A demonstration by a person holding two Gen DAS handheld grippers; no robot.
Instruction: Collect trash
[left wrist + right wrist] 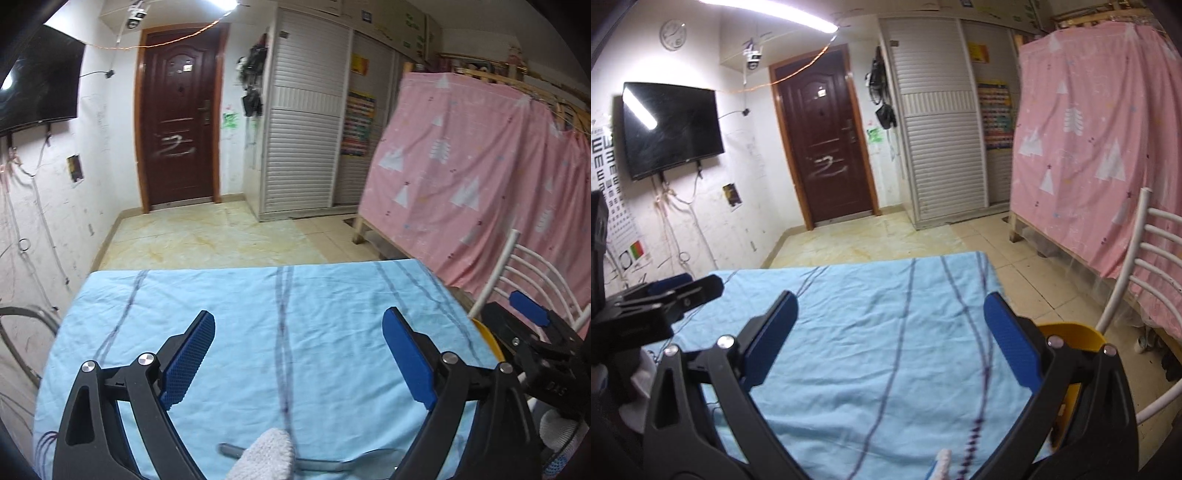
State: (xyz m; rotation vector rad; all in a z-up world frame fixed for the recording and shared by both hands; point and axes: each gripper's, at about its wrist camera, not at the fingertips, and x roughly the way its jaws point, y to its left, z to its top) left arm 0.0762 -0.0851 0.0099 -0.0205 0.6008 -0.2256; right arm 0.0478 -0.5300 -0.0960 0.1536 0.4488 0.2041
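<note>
My left gripper (298, 332) is open and empty above a table covered in a light blue cloth (236, 332). A white knitted item (264, 456) and a metal spoon (332, 461) lie on the cloth at the near edge, below the left jaws. My right gripper (890, 317) is open and empty over the same cloth (871, 332). A small pink and white scrap (942, 463) shows at the near edge. A yellow bin (1071, 338) stands beside the table's right edge; its rim also shows in the left wrist view (489, 339).
A white metal chair (1145, 288) stands right of the table, next to a bed draped in pink fabric (1108, 129). A brown door (827, 140), a white wardrobe (942, 129) and a wall television (670, 127) stand beyond the tiled floor (871, 236).
</note>
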